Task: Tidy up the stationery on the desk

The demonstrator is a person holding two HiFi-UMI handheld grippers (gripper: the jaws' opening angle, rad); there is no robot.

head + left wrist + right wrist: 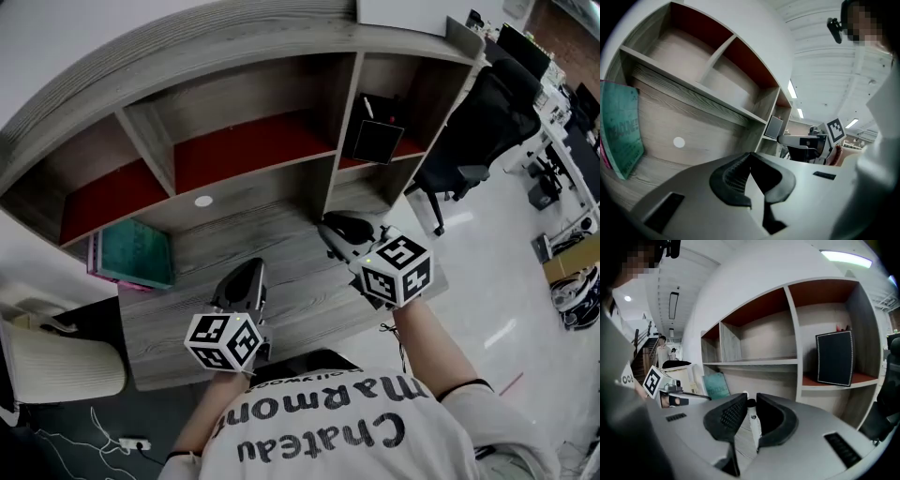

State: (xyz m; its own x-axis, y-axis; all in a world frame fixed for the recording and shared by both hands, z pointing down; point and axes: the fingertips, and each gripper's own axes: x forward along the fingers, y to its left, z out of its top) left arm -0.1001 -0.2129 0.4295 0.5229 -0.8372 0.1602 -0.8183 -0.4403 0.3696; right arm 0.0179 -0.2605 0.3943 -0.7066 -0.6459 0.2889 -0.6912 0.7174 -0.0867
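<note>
Head view with the two gripper views: stationery being tidied at a wooden desk [309, 309] that carries a shelf unit [253, 103]. The right claw [749, 399] pinches a white pen [753, 423] between its ribbed pads. The pen's dark cap end sits at the claw tips and its barrel runs back toward the camera. Gripped lengthwise like this, the pen is probably kept from swinging while it is carried, and one end is left free to be fed into a holder. In the head view this claw is at centre right, above the desk surface. It is below and to the left of the right-hand compartment, where a black container [836, 357] stands with thin items showing above its rim. The container is judged to be the likely place for the pen, since the claw faces that side of the shelves, though what it holds is too small to tell. The left claw [750, 157] is pressed together at its tips with nothing between them. It sits low at the lower centre of the head view and appears idle, apart from the right claw's path. A teal book [139, 251] leans against the back panel at centre left, apparently already put away. A small white disc [203, 201] is set in the back panel to the right of the book.
</note>
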